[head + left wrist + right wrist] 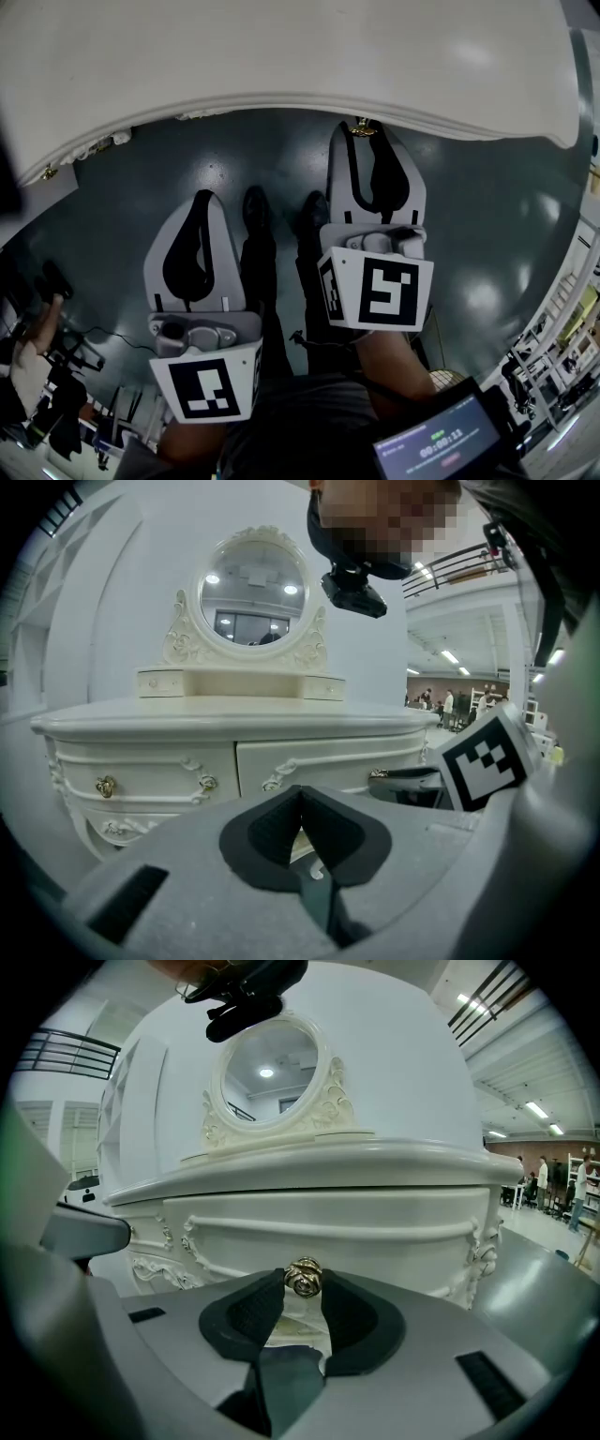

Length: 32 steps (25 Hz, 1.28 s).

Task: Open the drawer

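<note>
A cream dressing table (pixel 281 47) fills the top of the head view. Its right drawer front (pixel 328 1218) carries a brass rose-shaped knob (pixel 304 1278), also seen from above as the knob (pixel 362 128) under the tabletop edge. My right gripper (pixel 304 1285) has its two black pads pressed against either side of that knob, and the drawer front sits flush with the table. In the head view the right gripper (pixel 364 129) reaches to the table edge. My left gripper (pixel 204 195) hangs back over the floor, its jaws (pixel 300 791) closed tip to tip on nothing.
The left drawer has its own brass knob (pixel 106 786), well left of my left gripper. An oval mirror (pixel 253 592) stands on the tabletop. The person's shoes (pixel 255 208) are on the grey floor between the grippers. A small screen (pixel 436 441) sits at bottom right.
</note>
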Each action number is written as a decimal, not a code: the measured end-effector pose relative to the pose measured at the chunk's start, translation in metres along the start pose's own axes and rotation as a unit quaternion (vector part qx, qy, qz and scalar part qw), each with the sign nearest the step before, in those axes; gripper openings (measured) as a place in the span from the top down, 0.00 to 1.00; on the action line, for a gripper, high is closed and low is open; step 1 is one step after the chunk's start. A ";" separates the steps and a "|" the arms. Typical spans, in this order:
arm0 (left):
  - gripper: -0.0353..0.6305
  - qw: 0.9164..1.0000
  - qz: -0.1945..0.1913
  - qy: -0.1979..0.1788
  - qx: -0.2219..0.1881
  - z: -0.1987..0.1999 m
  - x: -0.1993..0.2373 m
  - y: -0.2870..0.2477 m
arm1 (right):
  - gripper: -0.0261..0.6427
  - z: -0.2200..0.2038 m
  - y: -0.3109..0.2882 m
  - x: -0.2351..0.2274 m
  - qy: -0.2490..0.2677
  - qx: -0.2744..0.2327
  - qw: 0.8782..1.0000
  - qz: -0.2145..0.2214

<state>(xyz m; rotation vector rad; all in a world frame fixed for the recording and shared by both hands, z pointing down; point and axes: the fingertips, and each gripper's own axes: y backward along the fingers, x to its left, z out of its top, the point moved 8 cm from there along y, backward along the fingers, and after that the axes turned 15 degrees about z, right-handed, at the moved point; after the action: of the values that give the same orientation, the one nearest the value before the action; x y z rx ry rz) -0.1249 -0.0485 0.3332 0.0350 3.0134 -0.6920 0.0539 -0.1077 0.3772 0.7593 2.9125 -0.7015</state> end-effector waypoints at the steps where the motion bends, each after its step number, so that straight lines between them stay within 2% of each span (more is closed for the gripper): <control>1: 0.92 1.000 0.000 -0.001 0.000 0.001 0.000 0.000 | 0.77 0.001 0.000 0.000 0.000 0.000 1.000 0.000; 10: 0.93 1.000 -0.002 -0.001 -0.008 0.000 -0.015 0.015 | 0.77 -0.008 0.021 -0.004 -0.001 -0.003 1.000 0.002; 32: 0.93 1.000 -0.010 -0.005 -0.016 0.009 -0.026 0.016 | 0.77 -0.014 0.030 -0.011 -0.007 -0.003 1.000 -0.002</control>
<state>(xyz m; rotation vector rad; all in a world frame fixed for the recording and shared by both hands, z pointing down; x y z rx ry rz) -0.0976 -0.0388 0.3194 -0.0008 3.0194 -0.6431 0.0786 -0.0835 0.3794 0.7446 2.9032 -0.6958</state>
